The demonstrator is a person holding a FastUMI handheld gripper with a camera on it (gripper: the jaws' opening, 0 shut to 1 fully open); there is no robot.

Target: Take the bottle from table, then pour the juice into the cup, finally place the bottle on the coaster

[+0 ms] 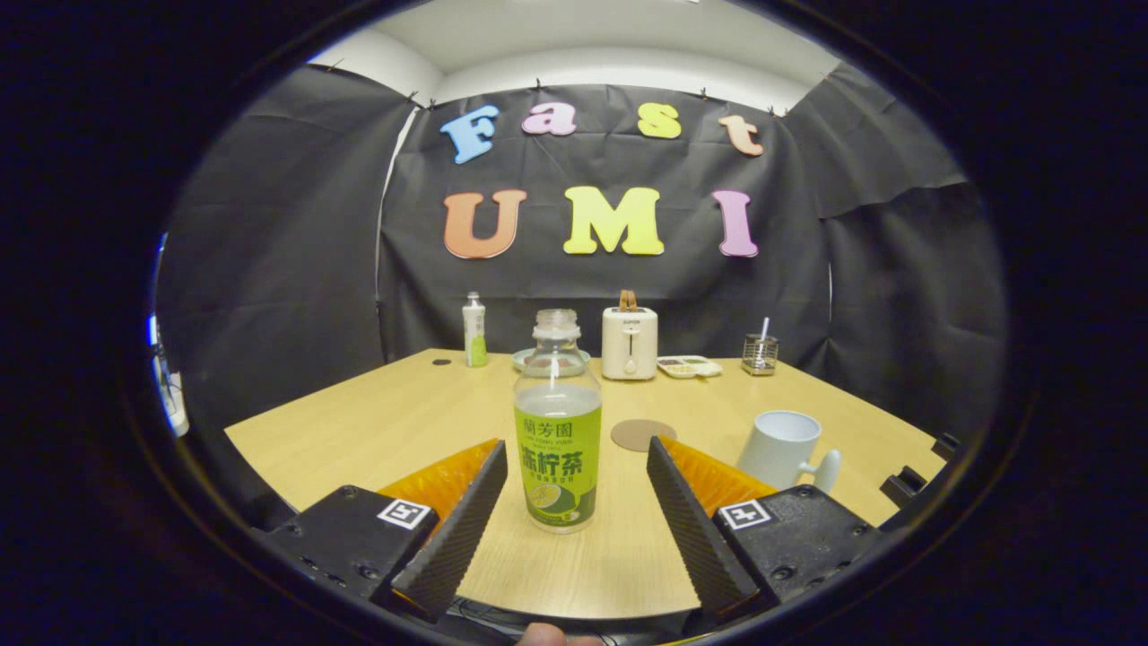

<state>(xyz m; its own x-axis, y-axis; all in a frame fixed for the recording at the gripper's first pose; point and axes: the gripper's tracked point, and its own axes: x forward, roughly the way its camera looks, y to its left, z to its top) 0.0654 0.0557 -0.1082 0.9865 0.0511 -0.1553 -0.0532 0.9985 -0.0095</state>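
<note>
While tool (572, 467) fingers flank it untouching, green-labelled bottle (557, 422) stands uncapped.

Even overhead light, sharp focus, strong fisheye bending toward the edges, soft shadows.

Black cloth (628, 278) hangs as the booth's wall from 9 o'clock round to 3 o'clock, creased and pinned along its top edge. Above it, at 12 o'clock, a white ceiling (610, 36) and a pale wall strip (619, 76) show. A light wooden table (404, 422) fills the lower half, its far edge meeting the cloth. At 9 o'clock, a narrow bright gap (154, 332) opens beside the cloth. The light is even and soft.
</note>
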